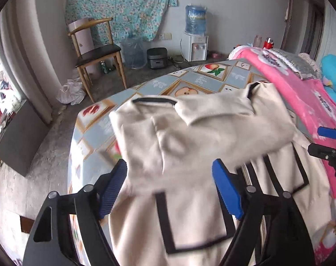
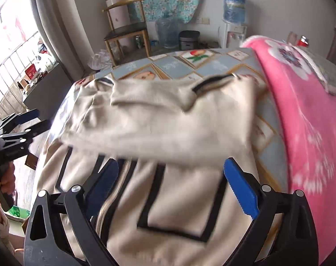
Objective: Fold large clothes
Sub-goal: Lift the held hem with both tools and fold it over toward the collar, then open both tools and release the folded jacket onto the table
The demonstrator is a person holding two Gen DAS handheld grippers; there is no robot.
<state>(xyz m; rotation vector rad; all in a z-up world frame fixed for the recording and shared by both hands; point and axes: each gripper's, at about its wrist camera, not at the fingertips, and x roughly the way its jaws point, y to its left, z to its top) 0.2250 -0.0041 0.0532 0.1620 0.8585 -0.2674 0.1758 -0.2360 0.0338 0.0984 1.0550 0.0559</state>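
Cream fabric with black trim — a large jacket (image 1: 190, 146) — lies spread on the tabletop (image 1: 97, 137), which is covered in a fruit-patterned cloth, with a pink blanket (image 1: 305, 93) just beside it on the right. We judge a fold to be in hand: the upper part of the garment, sleeves included, is doubled over the body with its edge blurred in both views, and the black-outlined pockets and the zip remain exposed below.

The left gripper (image 1: 174, 188) hovers over the near left half of the jacket; its jaws stand wide apart and hold nothing. The right gripper (image 2: 176, 190) sits over the near right half, beside the zip, jaws likewise spread and empty. Each gripper appears at the edge of the other's view, level and well apart, both pointing across the tabletop towards the far wall.

We judge the next move to call for a fresh grip — each gripper closing on a side edge or the hem — and the flap should lie flat before that. We cannot tell whether it has settled.
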